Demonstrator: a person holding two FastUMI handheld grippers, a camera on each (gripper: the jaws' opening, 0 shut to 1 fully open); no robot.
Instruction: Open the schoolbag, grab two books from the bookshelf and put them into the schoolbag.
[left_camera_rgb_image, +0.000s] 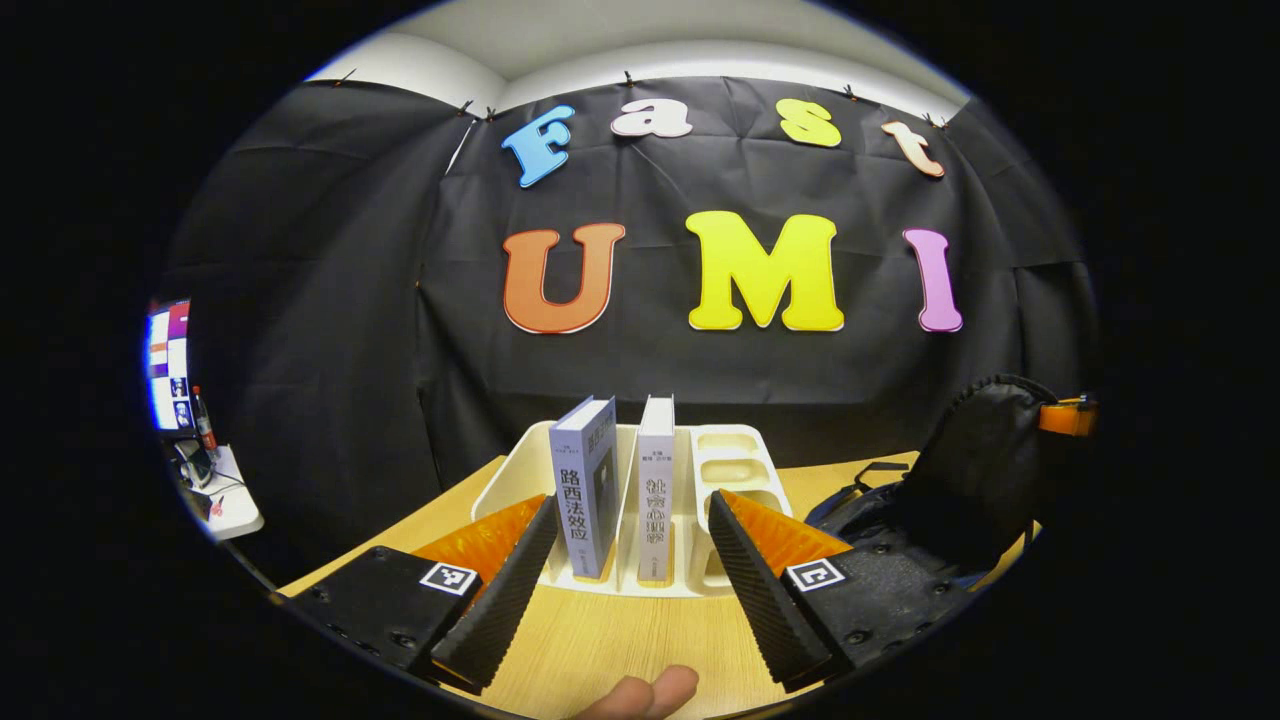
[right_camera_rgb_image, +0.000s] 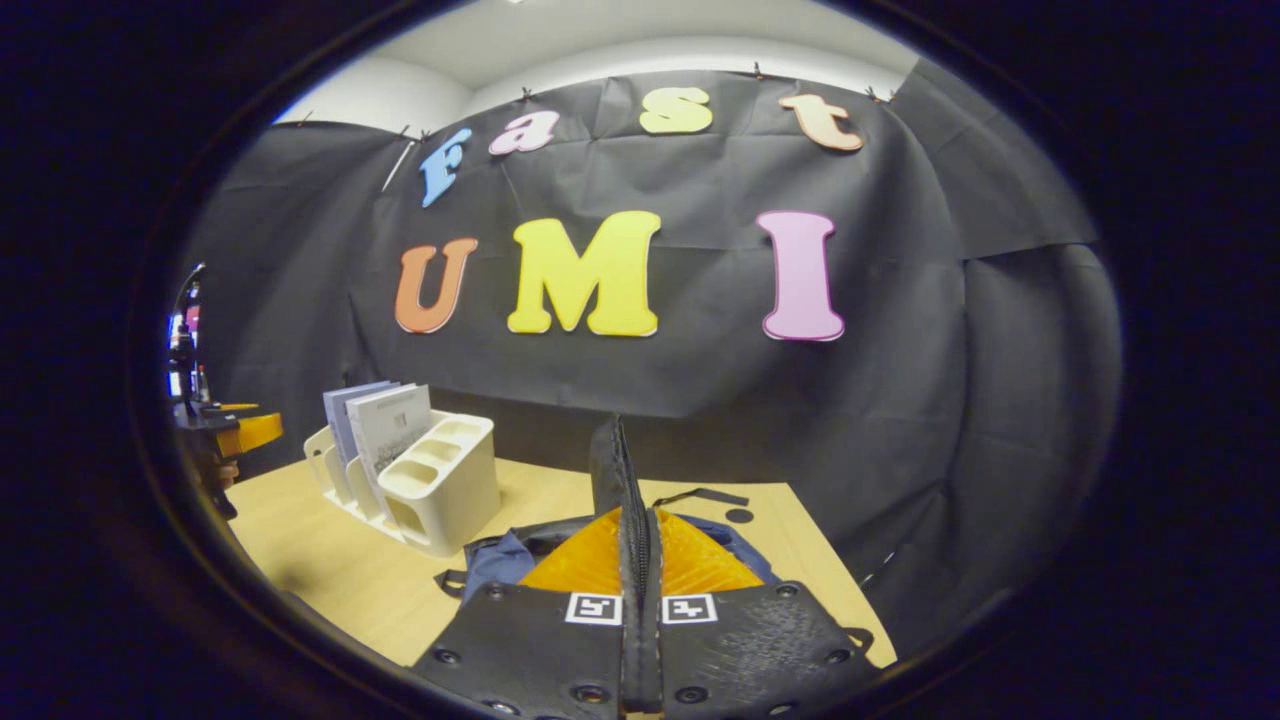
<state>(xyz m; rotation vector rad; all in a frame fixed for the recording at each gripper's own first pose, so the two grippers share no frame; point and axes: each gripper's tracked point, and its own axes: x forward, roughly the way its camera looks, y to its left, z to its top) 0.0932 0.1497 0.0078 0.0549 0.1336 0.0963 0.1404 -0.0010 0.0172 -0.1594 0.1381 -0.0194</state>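
Two books stand upright in a white rack (left_camera_rgb_image: 735, 470) on the wooden table: a grey-blue book (left_camera_rgb_image: 585, 485) and a white book (left_camera_rgb_image: 656, 485). My left gripper (left_camera_rgb_image: 632, 505) is open just in front of them, one finger on each side, touching neither. The dark schoolbag (left_camera_rgb_image: 960, 480) lies to the right with its flap raised. In the right gripper view, my right gripper (right_camera_rgb_image: 635, 555) is shut on that black flap (right_camera_rgb_image: 610, 460) and holds it up over the bag's blue body (right_camera_rgb_image: 495, 565). The rack (right_camera_rgb_image: 445, 485) and books (right_camera_rgb_image: 385, 425) stand at the left.
The wooden table (left_camera_rgb_image: 610, 640) ends close behind the rack, at the black cloth wall. A small white side table (left_camera_rgb_image: 225, 495) with clutter and a screen stands far left. A fingertip (left_camera_rgb_image: 645, 692) shows at the bottom edge. The left gripper (right_camera_rgb_image: 240, 430) shows at the far left.
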